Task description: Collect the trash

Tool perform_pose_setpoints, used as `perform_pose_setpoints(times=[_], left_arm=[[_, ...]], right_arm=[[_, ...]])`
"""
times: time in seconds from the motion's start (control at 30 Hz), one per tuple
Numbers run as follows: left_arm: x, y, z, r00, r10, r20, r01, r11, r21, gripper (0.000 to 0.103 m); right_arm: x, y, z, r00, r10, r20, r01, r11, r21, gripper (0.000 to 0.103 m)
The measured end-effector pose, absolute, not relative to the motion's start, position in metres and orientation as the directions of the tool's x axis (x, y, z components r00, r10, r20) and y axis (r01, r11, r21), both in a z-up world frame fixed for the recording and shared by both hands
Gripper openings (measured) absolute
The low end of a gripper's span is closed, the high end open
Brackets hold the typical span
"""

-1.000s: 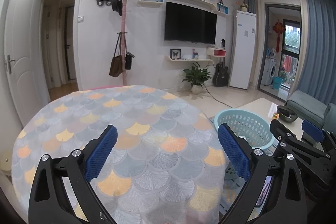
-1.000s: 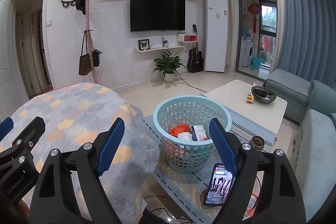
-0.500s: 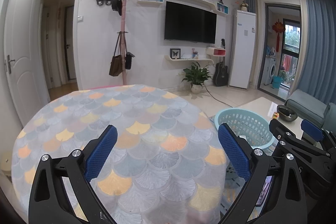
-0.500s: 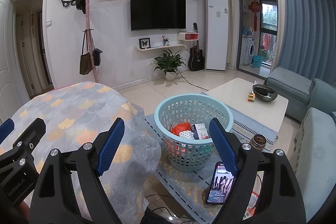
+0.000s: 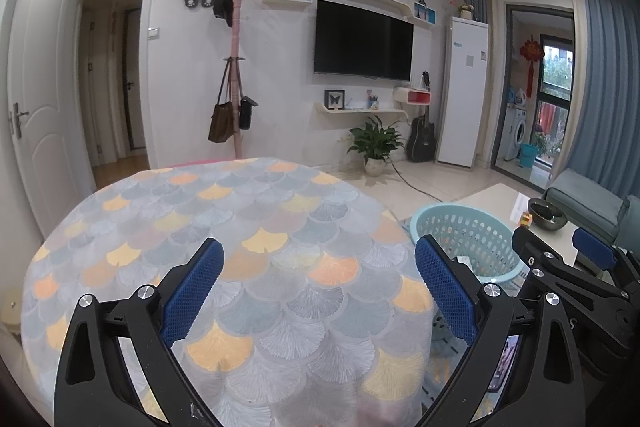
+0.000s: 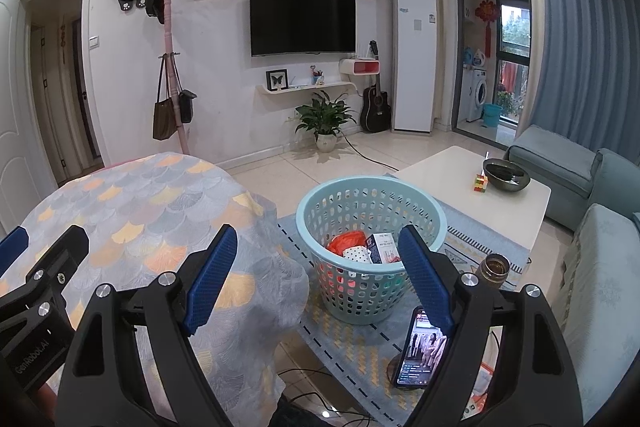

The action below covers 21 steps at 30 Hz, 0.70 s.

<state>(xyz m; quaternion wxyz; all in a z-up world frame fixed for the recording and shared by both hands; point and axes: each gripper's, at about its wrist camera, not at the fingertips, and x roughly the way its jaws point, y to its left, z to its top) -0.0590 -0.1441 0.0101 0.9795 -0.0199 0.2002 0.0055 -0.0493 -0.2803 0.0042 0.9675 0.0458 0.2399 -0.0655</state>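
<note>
White walls carry a black television [image 6: 303,19], with blue curtains [image 6: 580,47], tiled floor [image 6: 280,179] and a grey sofa [image 6: 560,163].

The desk [image 5: 248,235] wears a soft matt cloth cover with a fan-scale print. The basket [image 6: 372,195] is pale blue perforated plastic, smooth, slightly shiny. Both tongs, left [image 5: 318,281] and right [image 6: 318,269], look like matt black plastic with shiny metal screws and rough-textured blue pads [image 6: 210,279]. Phone [image 6: 420,351] screen is glossy glass, floor tiles [image 6: 280,175] glossy, rug [image 6: 352,343] woven.
</note>
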Motion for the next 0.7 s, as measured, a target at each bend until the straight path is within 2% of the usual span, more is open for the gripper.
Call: perform_pose_setpoints(times=[0.5, 0.7], left_arm=[[-0.0621, -0.1411, 0.0058, 0.926, 0.018, -0.378, -0.025, 1.000, -0.013, 0.094], [-0.0591, -0.1366, 0.0054, 0.918, 0.001, -0.397, -0.011, 1.000, -0.024, 0.094]], right_arm=[[-0.0473, -0.2780, 0.0024, 0.876, -0.102, -0.472, 0.147, 0.987, 0.058, 0.079], [-0.0474, -0.2787, 0.0028, 0.876, -0.103, -0.472, 0.148, 0.987, 0.059, 0.079]])
